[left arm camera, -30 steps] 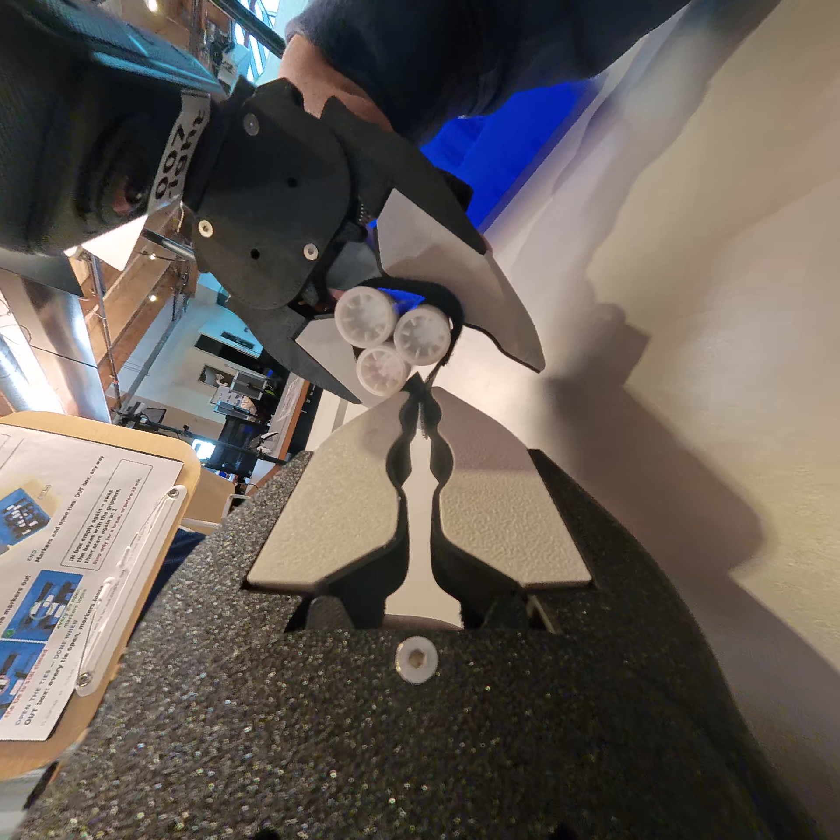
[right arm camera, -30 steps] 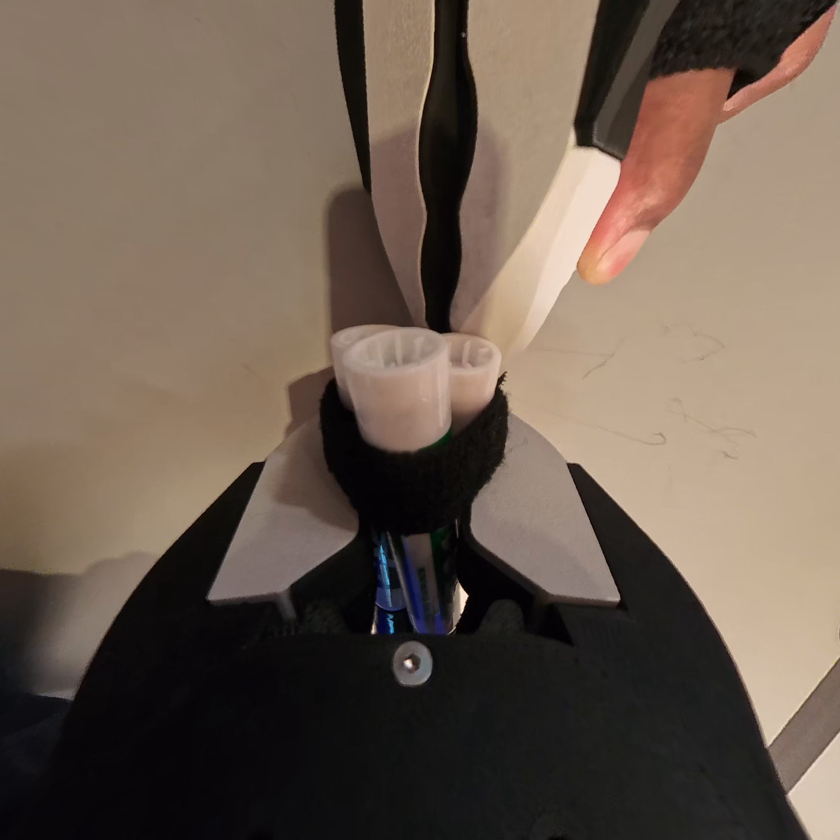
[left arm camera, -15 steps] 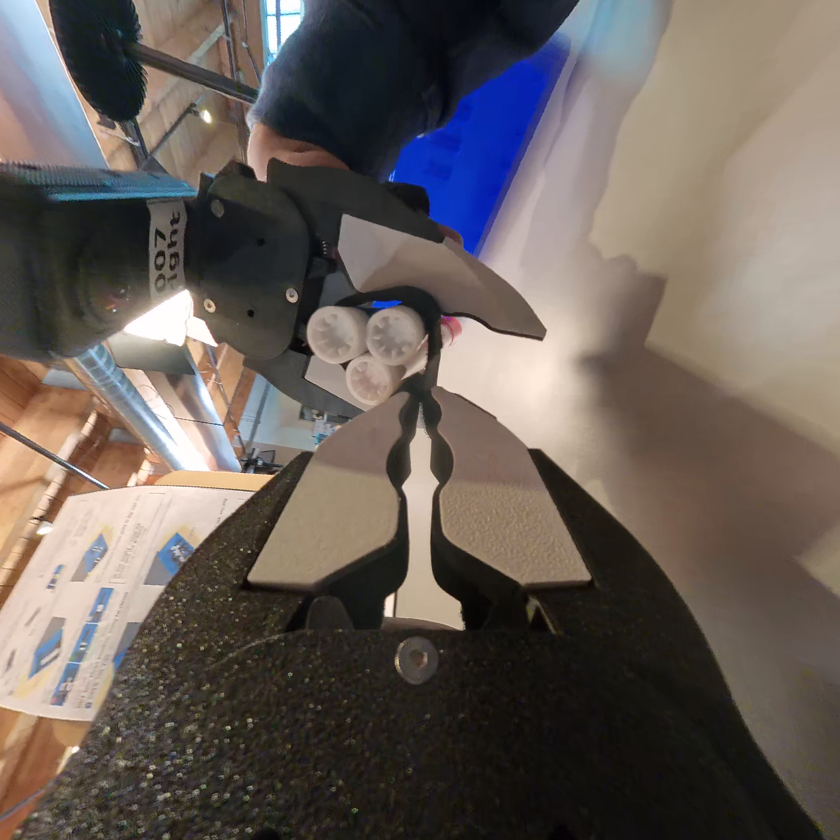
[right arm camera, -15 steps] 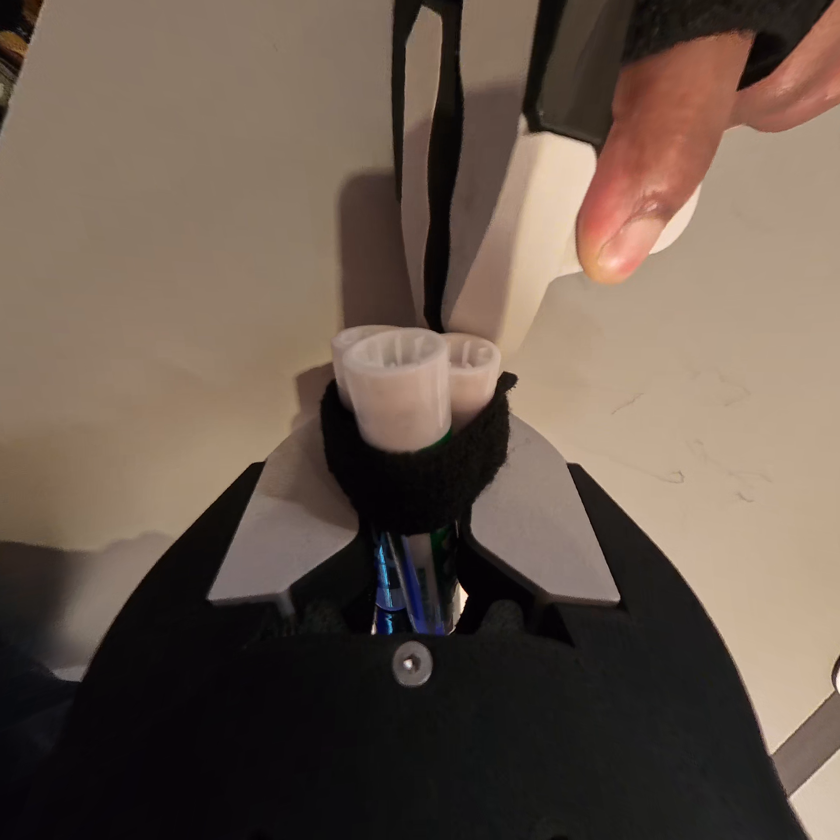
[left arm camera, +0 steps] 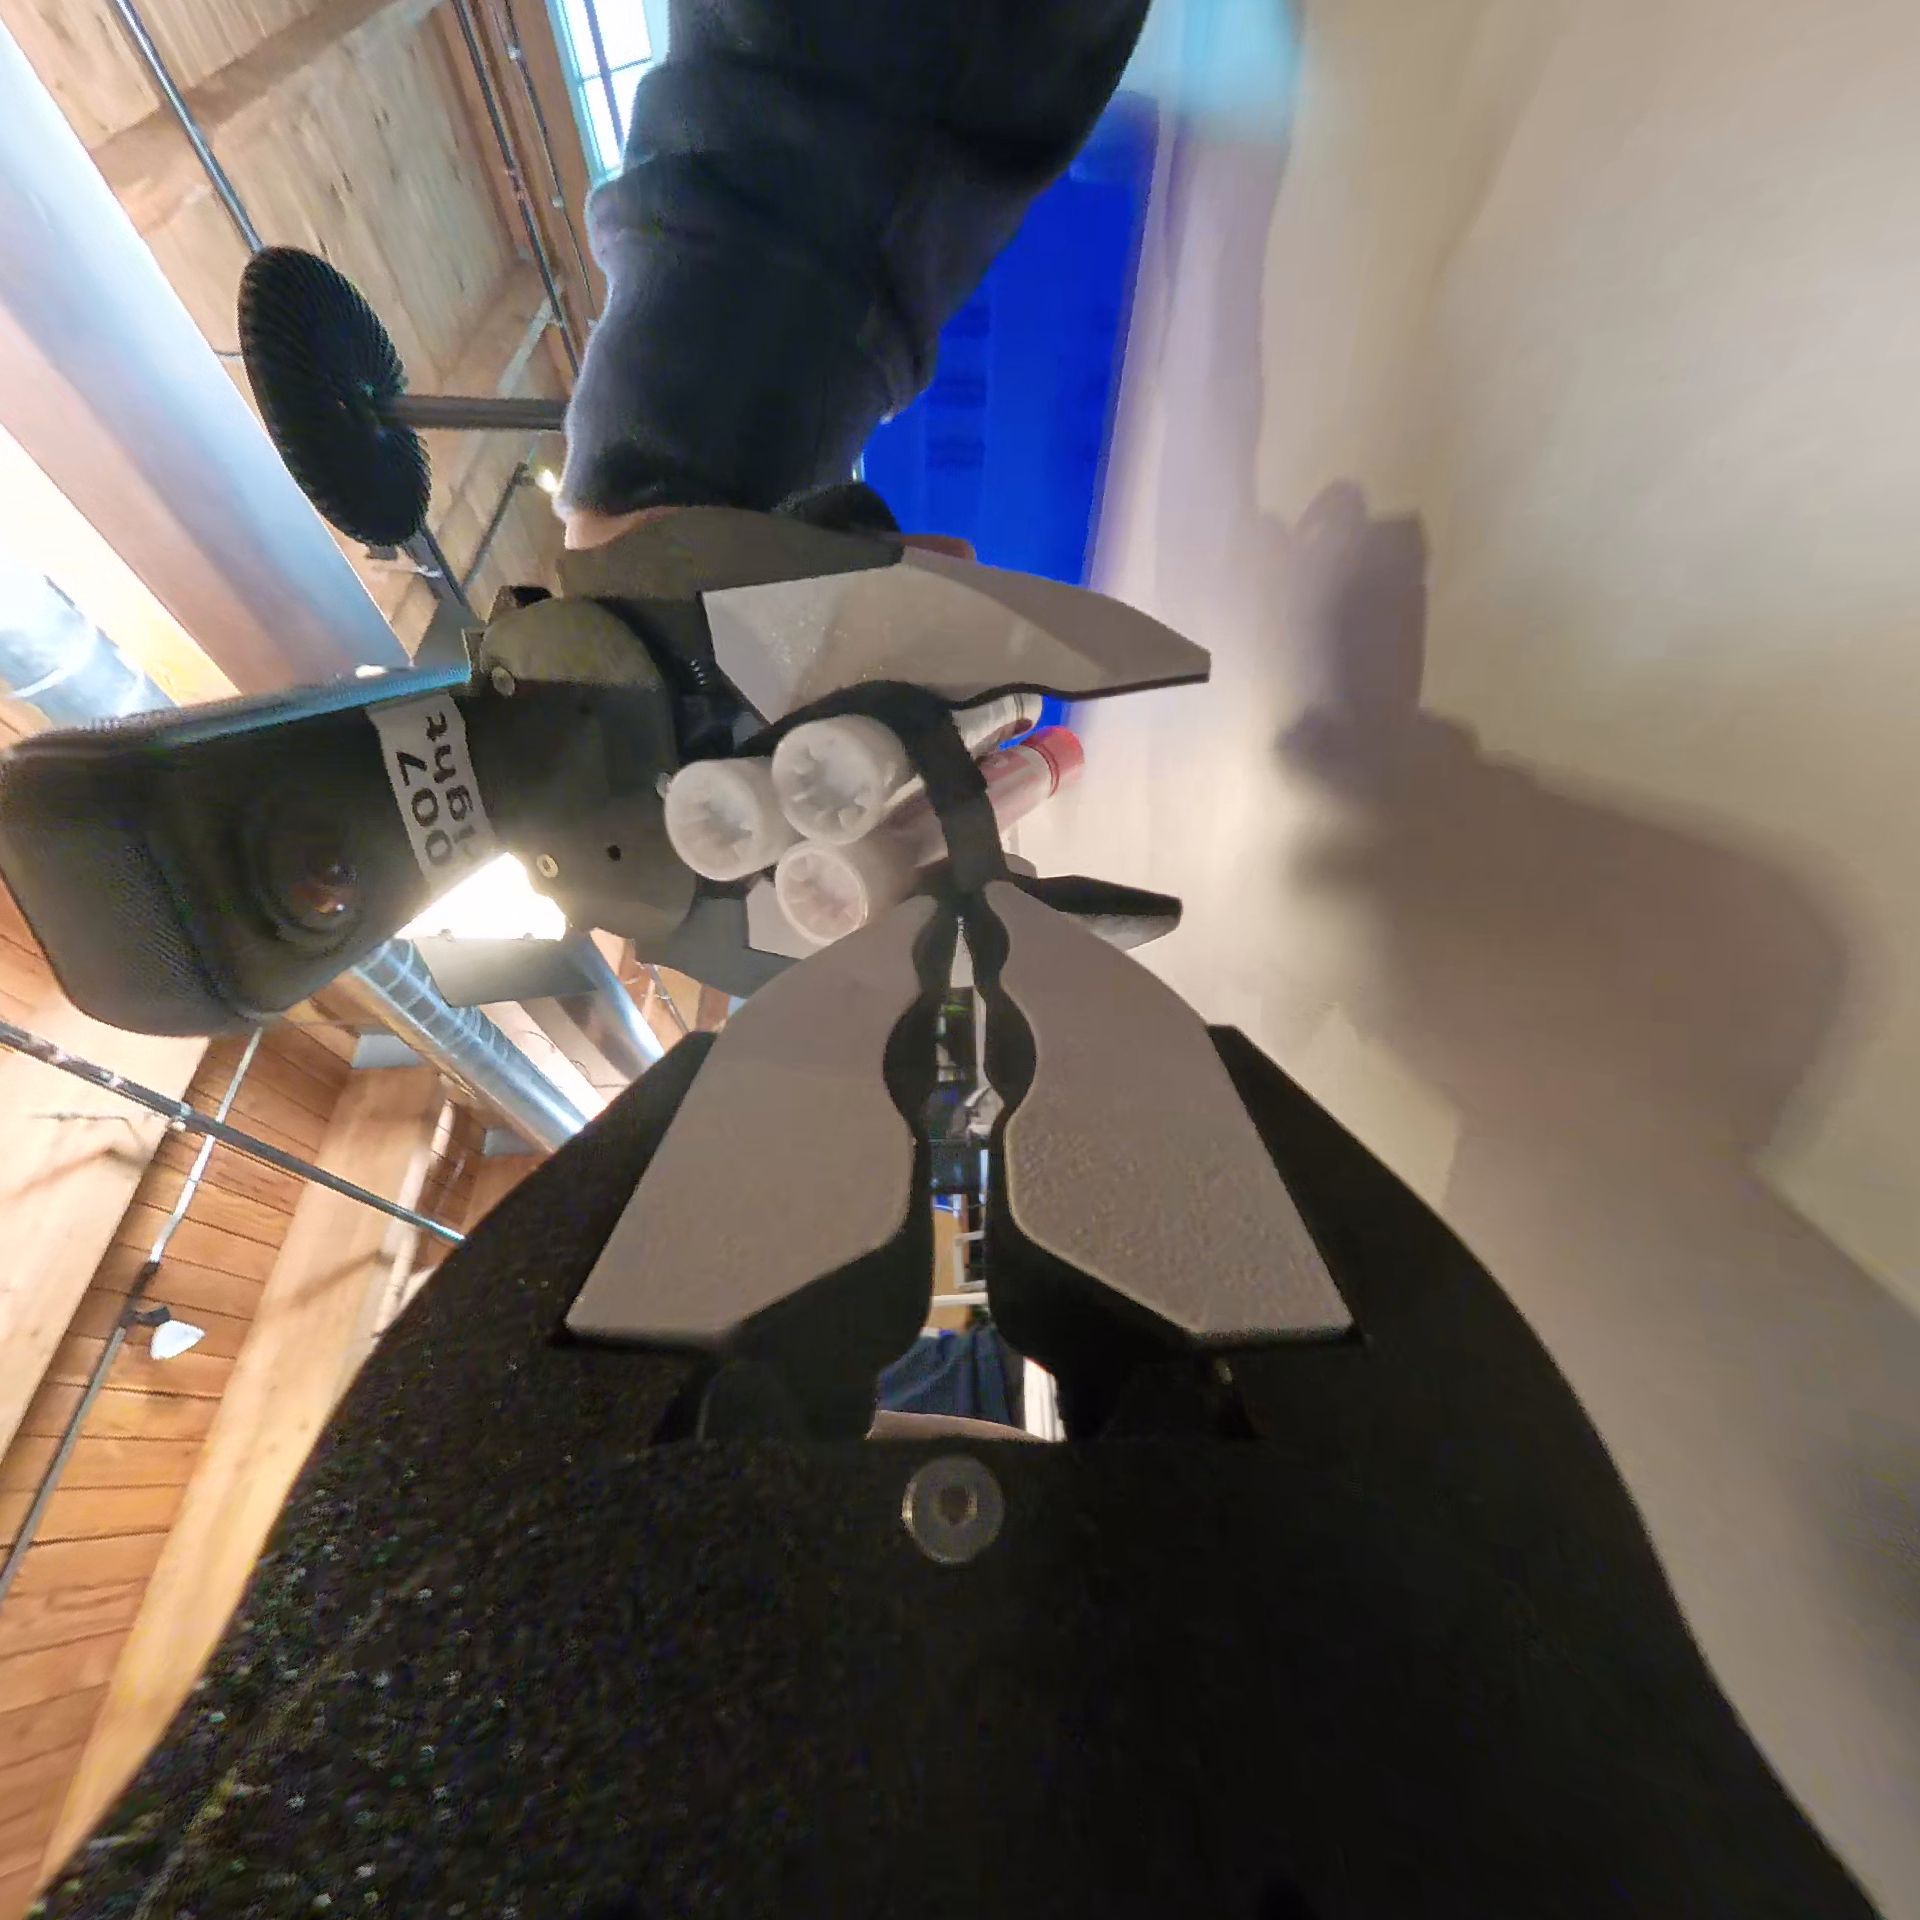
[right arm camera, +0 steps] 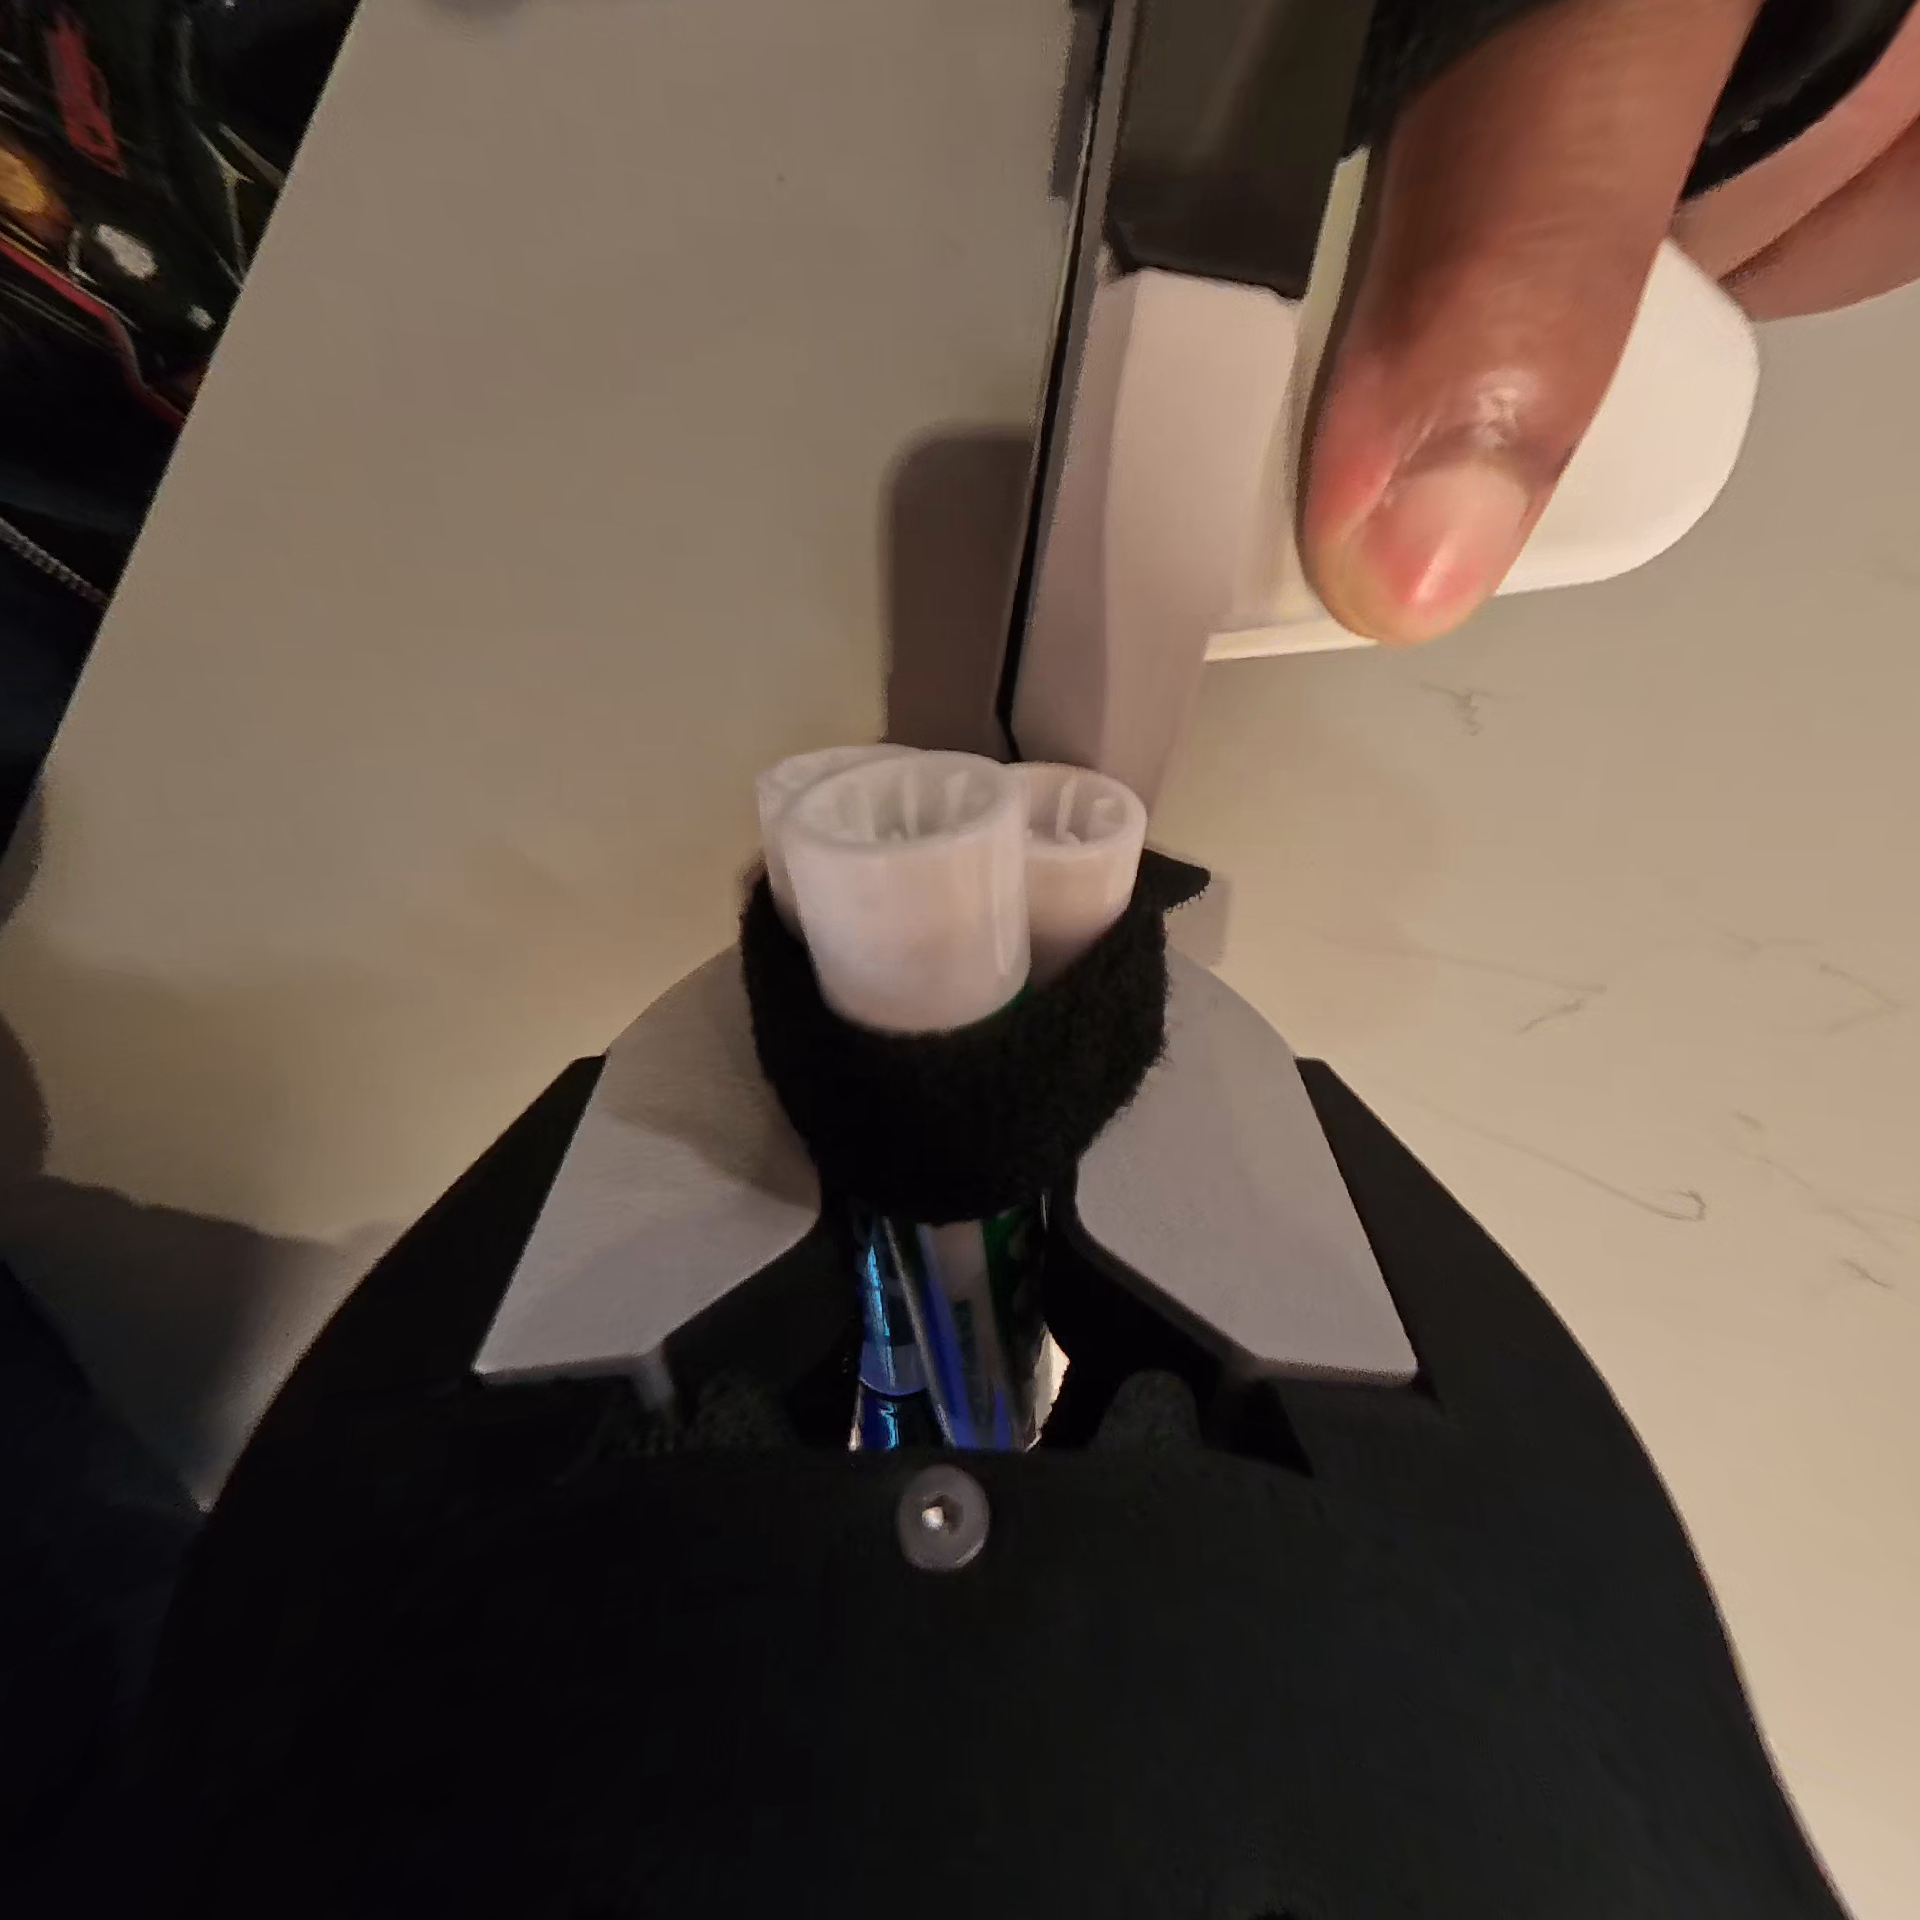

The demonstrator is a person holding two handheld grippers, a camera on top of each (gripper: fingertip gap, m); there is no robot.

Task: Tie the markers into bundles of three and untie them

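In the right wrist view, the right gripper [right arm camera: 951, 1039] has its fingers clenched on the bundle of three markers [right arm camera: 904, 894], pads pressed against the black strap [right arm camera: 956, 1101] wrapped round them; only the pale end caps stick out forward, while the barrels behind the strap are mostly hidden in the dark gap, showing just slivers of blue and green. Just beyond, the left gripper [left arm camera: 961, 914] has its fingers closed on the loose tail of the strap, which runs from their tips up over the bundle. In the left wrist view a red-capped end [left arm camera: 1049, 758] of one marker shows on the far side, and the other far ends are hard to make out. A thumb [right arm camera: 1455, 395] on the left gripper's pale body fills the upper right of the right wrist view, cut off by the frame. Compared with a second ago, the left view has swung: the paper sheet at its lower left is gone, and the thumb looms larger and closer. Below lies a cream tabletop [right arm camera: 1558, 1039] with faint scribbles; farther off are a blue object [left arm camera: 1018, 395], wooden walls, silver ducts and a round black fan [left arm camera: 327, 405].
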